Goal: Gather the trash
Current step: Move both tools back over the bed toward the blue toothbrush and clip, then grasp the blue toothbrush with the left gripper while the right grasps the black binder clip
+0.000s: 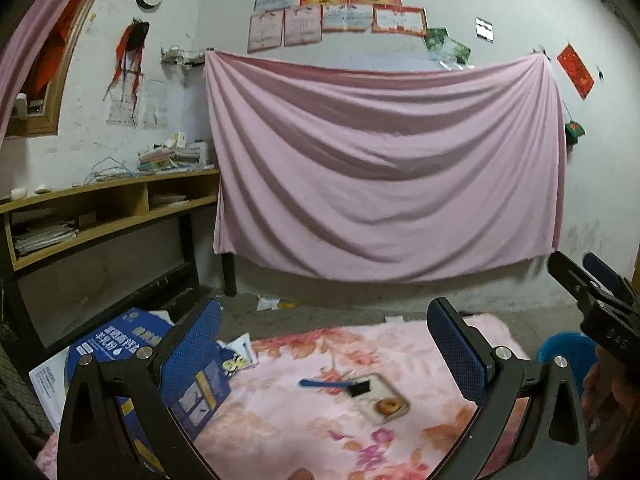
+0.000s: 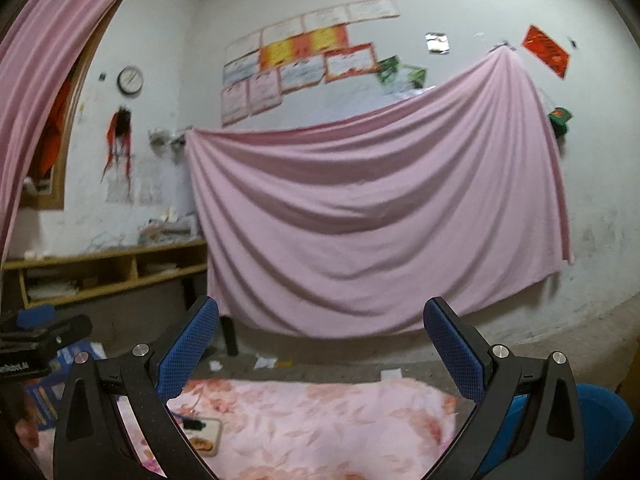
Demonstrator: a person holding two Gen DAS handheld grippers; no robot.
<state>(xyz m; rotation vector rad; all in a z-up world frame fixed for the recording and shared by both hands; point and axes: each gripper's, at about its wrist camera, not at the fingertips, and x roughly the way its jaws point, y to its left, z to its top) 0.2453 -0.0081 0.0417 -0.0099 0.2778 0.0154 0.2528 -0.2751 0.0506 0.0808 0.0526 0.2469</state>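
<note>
A flat snack wrapper with a pastry picture lies on the pink floral blanket, with a small blue-handled brush resting across its top edge. My left gripper hovers above them, open and empty. The right gripper shows at the right edge of the left wrist view, its fingers dark and blue. In the right wrist view the wrapper and brush sit low left, behind the left finger. My right gripper is open, empty, and aimed over the blanket.
A blue printed carton and loose papers lie left of the blanket. A blue bin stands at the right. Paper scraps litter the concrete floor. A pink sheet hangs on the wall beside a wooden shelf.
</note>
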